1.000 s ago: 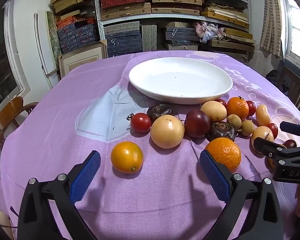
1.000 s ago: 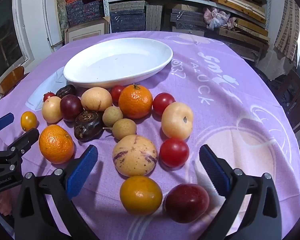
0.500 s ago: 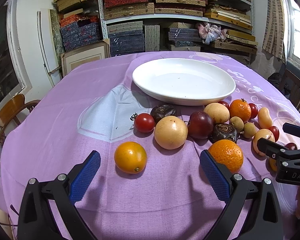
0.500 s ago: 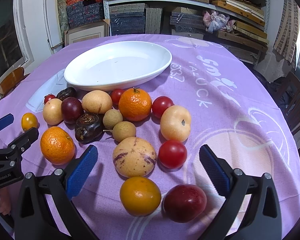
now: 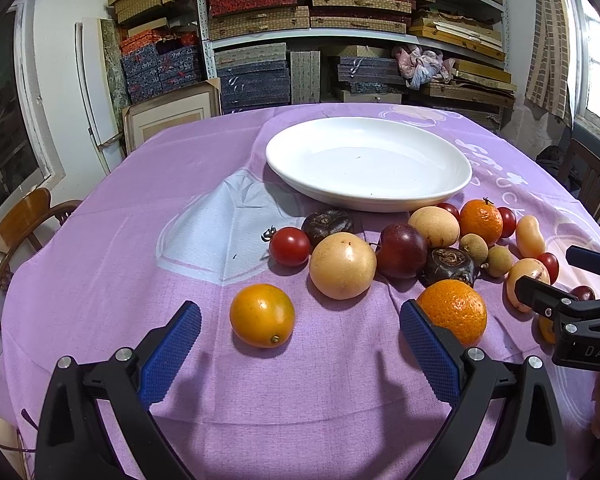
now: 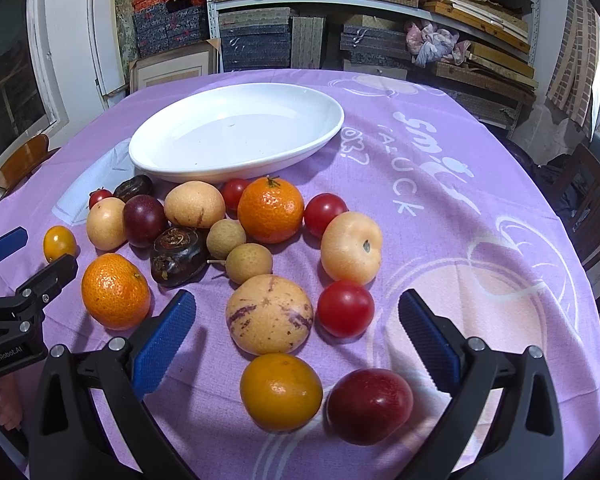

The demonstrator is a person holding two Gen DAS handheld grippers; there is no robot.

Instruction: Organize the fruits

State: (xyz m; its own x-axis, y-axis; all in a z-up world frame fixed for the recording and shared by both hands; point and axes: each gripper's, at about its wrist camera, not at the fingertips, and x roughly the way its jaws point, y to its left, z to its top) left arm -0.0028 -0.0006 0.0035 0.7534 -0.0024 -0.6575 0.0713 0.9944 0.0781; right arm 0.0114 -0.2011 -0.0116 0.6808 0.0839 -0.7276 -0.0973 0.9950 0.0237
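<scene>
1. Nothing's on the wide white oval ceramic plate [image 5: 368, 162] yet; all the fruit sits in a loose bunch on the purple printed tablecloth [image 5: 120, 240], on the near side of the plate. So my guess is we're at the very first pick.

2. The left gripper [image 5: 300, 344] is spread wide with nothing in it, blue pads either side of open cloth. The small smooth orange-yellow fruit [image 5: 262, 315] sits alone, nearest side of the bunch from the plate, just ahead of the jaws. I'd grab that one first: nothing touches it, so no knocking neighbours.

3. The right gripper [image 6: 298, 336] is also released and empty. The pale round fruit with purple streaks [image 6: 269, 313] and a glossy red tomato [image 6: 345, 308] lie between its pads, almost touching each other. Centre on one only, or you'll pinch both.

4. Round stuff rolls, so close gently across the widest part and lift straight up.

5. View differences: only the right wrist camera clearly shows the dark red plum [image 6: 369, 405] and the second orange-yellow fruit [image 6: 281, 391], farthest from the plate; the left wrist view shows just slivers of them behind the other gripper. The left wrist camera shows the bumpy orange tangerine [image 5: 452, 312] right beside its right pad.
</scene>
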